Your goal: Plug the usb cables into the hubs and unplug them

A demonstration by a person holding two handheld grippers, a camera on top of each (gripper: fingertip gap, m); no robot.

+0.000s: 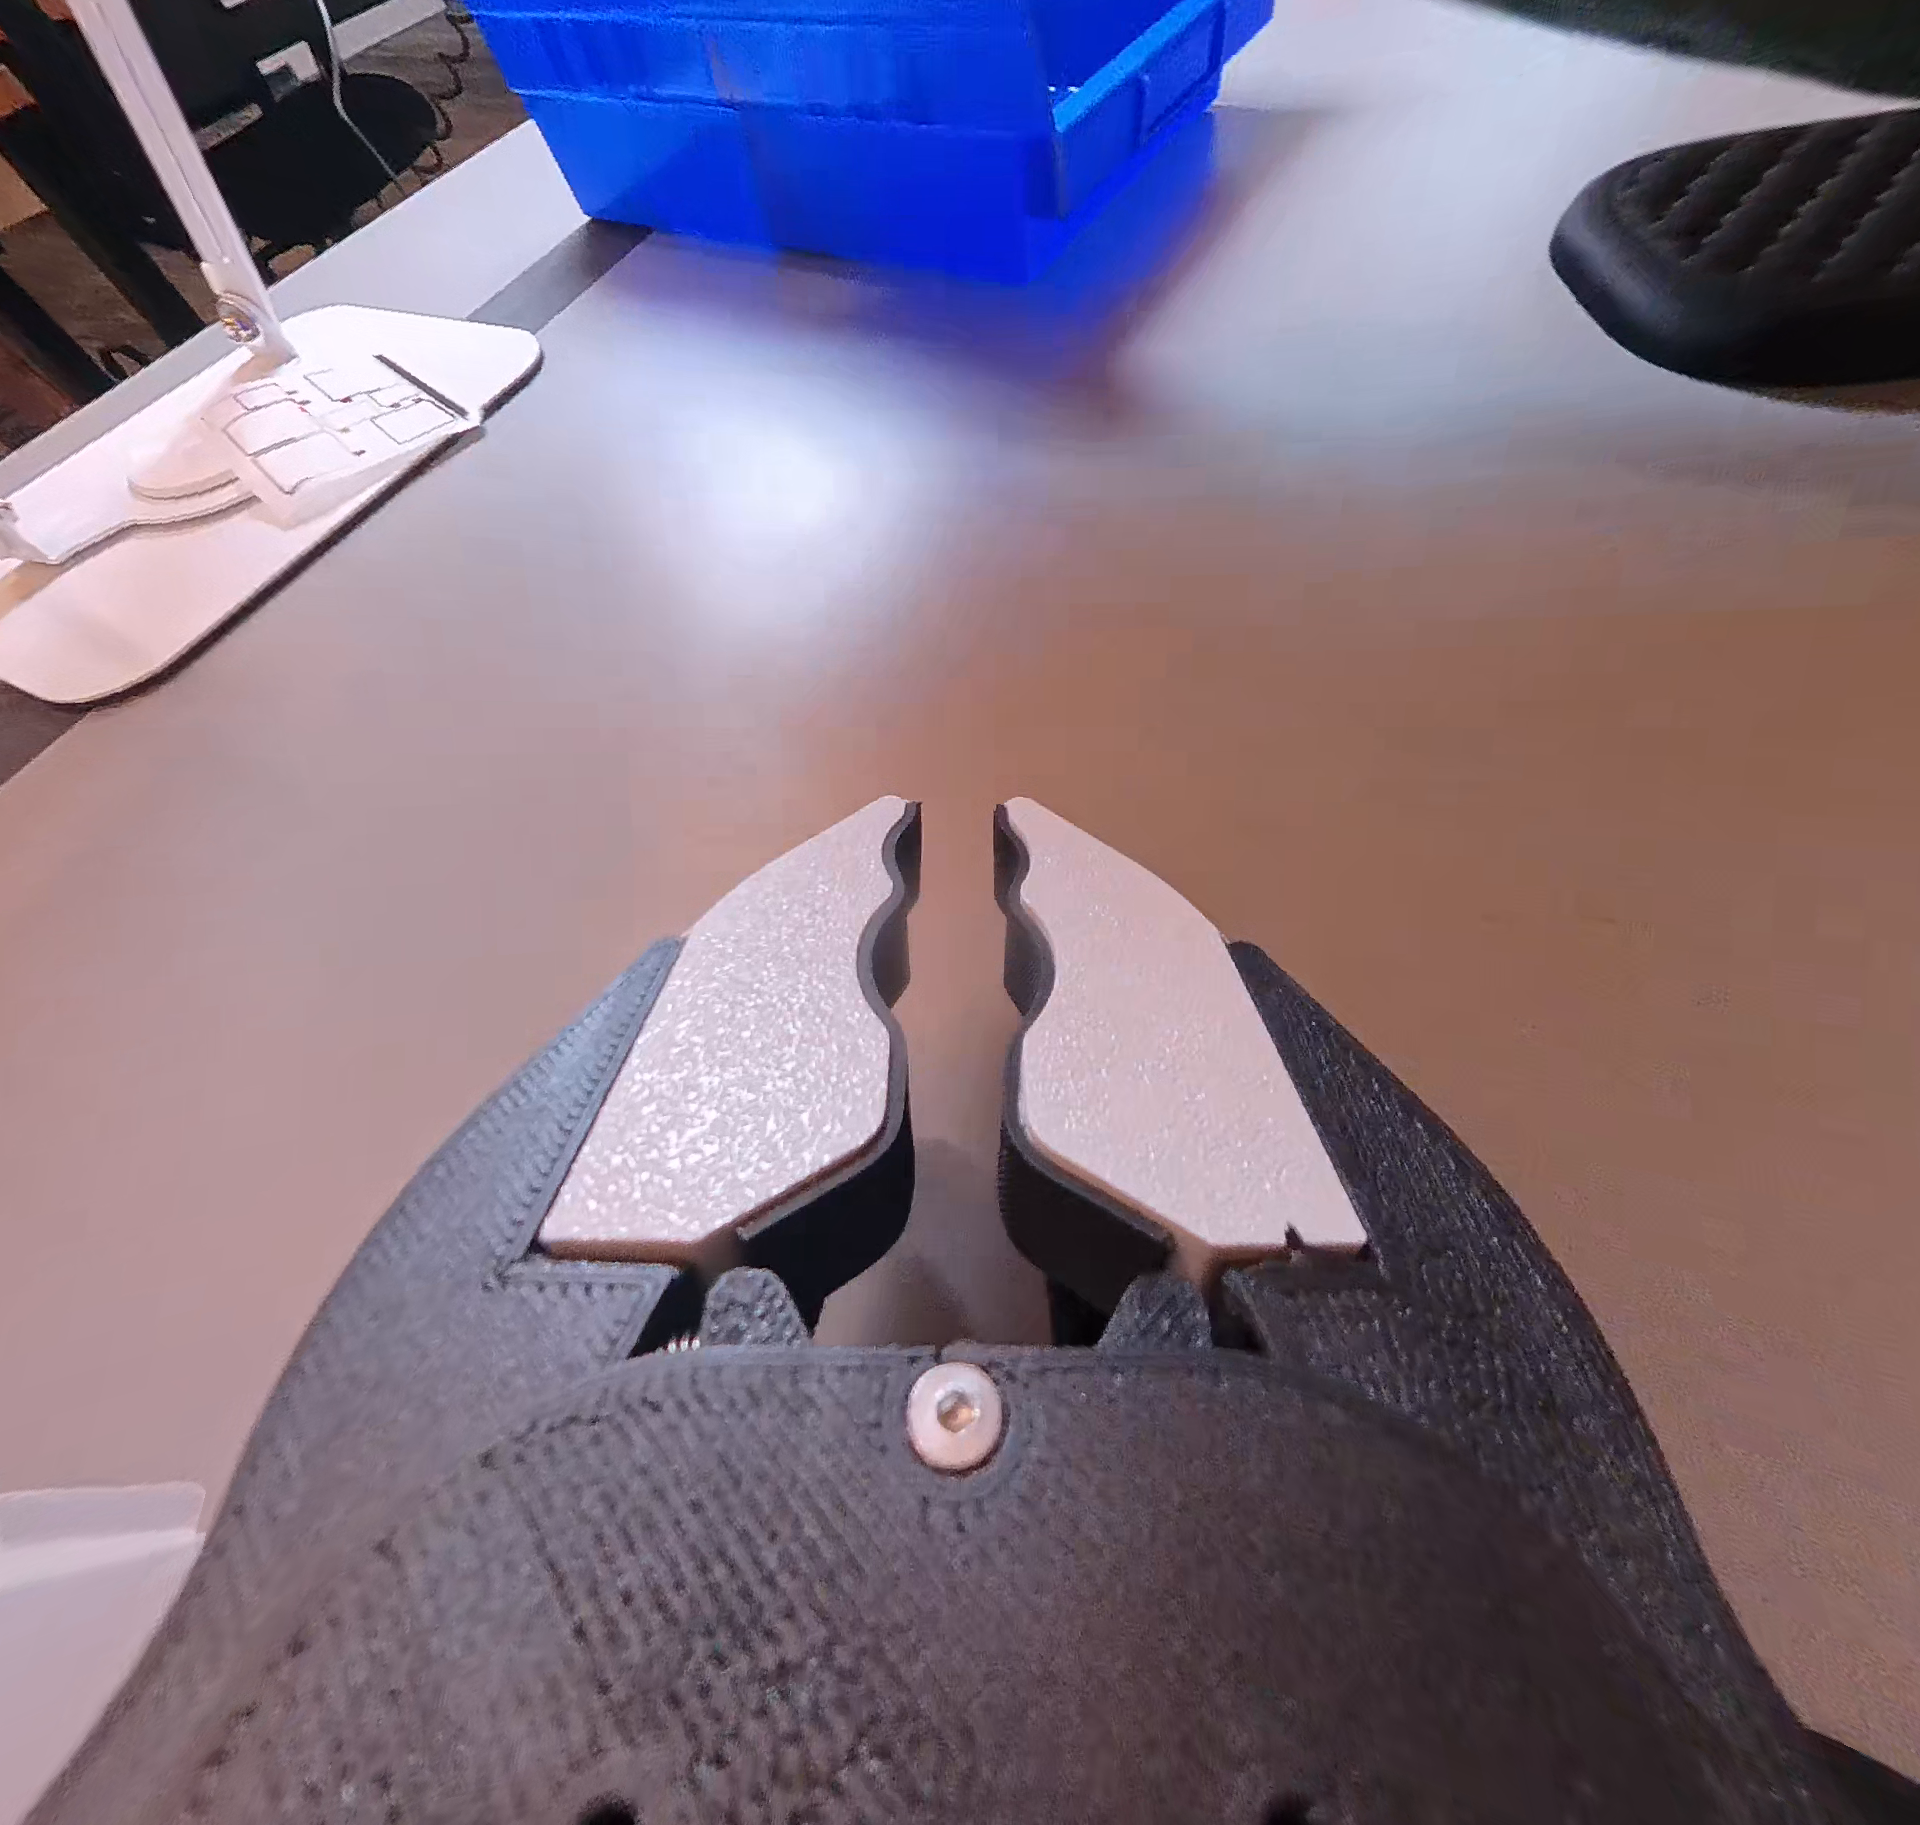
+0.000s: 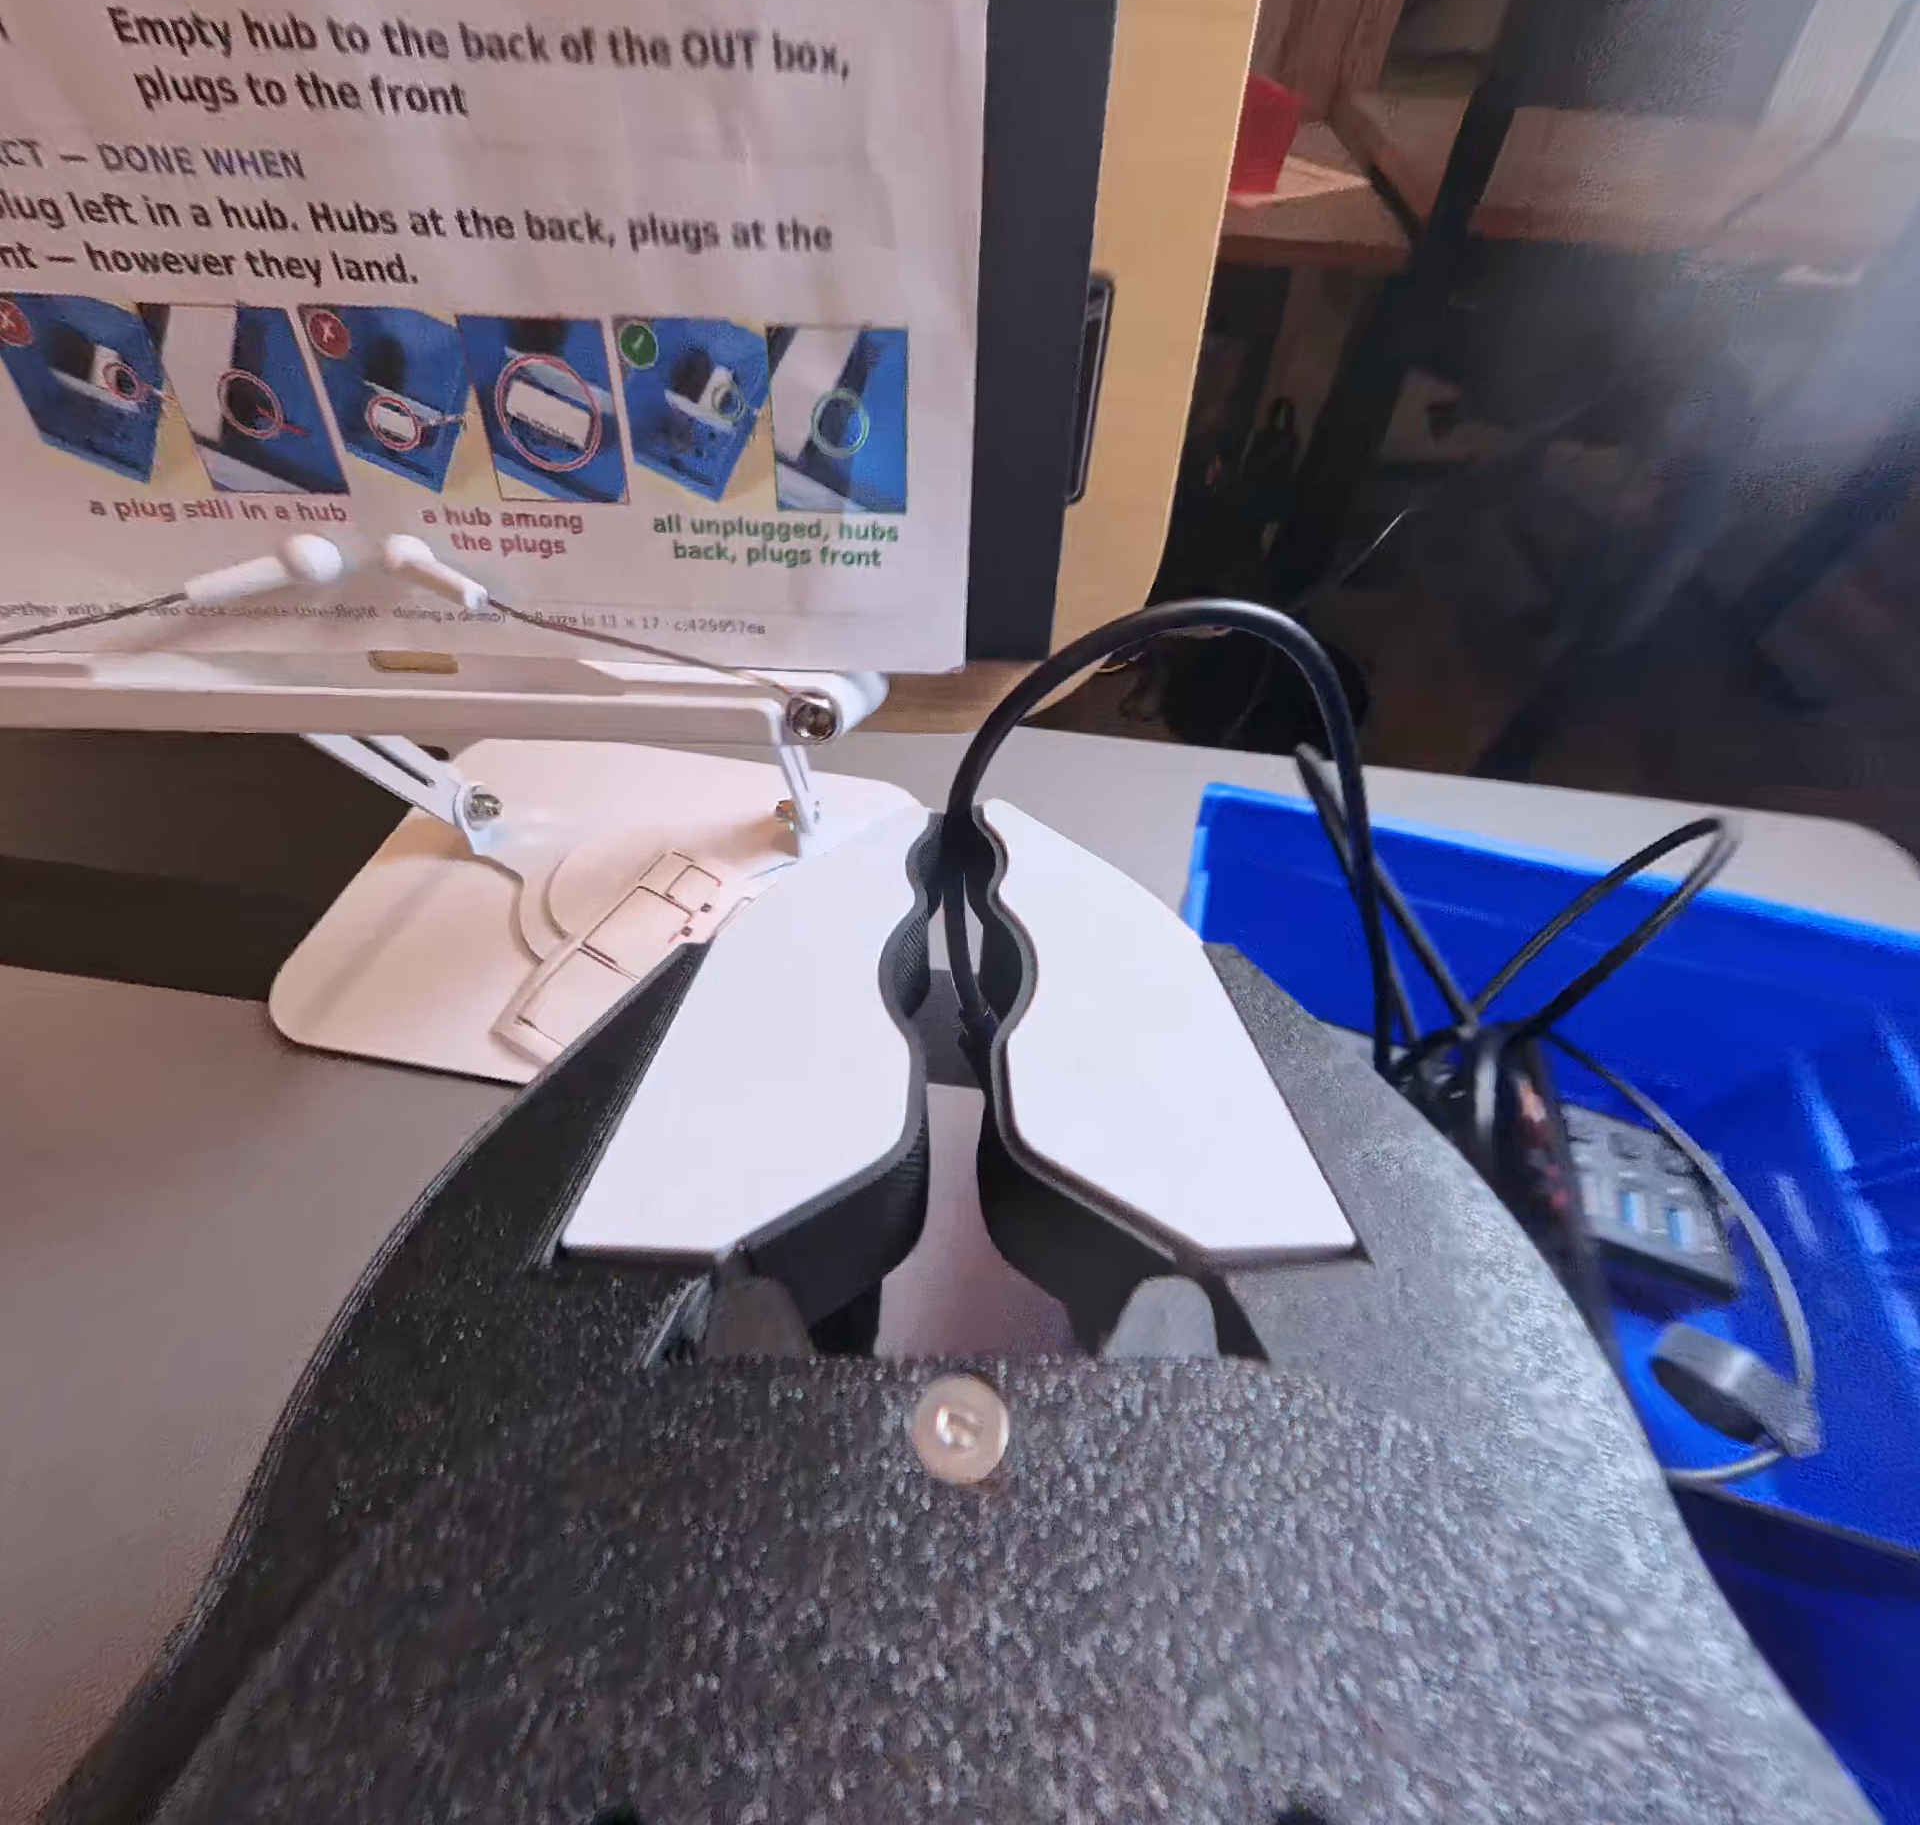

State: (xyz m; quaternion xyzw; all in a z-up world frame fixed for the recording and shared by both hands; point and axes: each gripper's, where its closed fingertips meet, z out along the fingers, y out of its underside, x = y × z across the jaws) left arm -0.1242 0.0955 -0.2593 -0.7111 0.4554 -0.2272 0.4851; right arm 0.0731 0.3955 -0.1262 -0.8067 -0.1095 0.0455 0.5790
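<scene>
Between the fingers of the right gripper (image 2: 961,835) runs a thin black cable (image 2: 1122,632), pinched near the tips; it arches up and over to the right and drops toward the blue bin (image 2: 1455,902) that sits just right of this gripper. Inside that bin lies a dark hub (image 2: 1652,1193) with a row of ports facing up, tangled with more loops of black cable — whether any plug is seated in it cannot be told from this angle, and the plug end of the held cable is hidden below the fingers. Left of the bin stands a white document stand (image 2: 436,902) holding a printed instruction sheet (image 2: 499,269). The left gripper (image 1: 956,819) hangs low over the bare grey table (image 1: 1247,736) with its fingers nearly together, a narrow gap between them and nothing in it; in its view a blue bin (image 1: 852,113) sits well ahead, the white stand's base (image 1: 312,425) lies to the left of that bin, and a black padded armrest (image 1: 1766,248) to its right. Judged from this, the work is at an early or middle point — one cable is in hand over the bin, no plugging or unplugging can be confirmed, and the left gripper has yet to take hold of a hub to steady it.
</scene>
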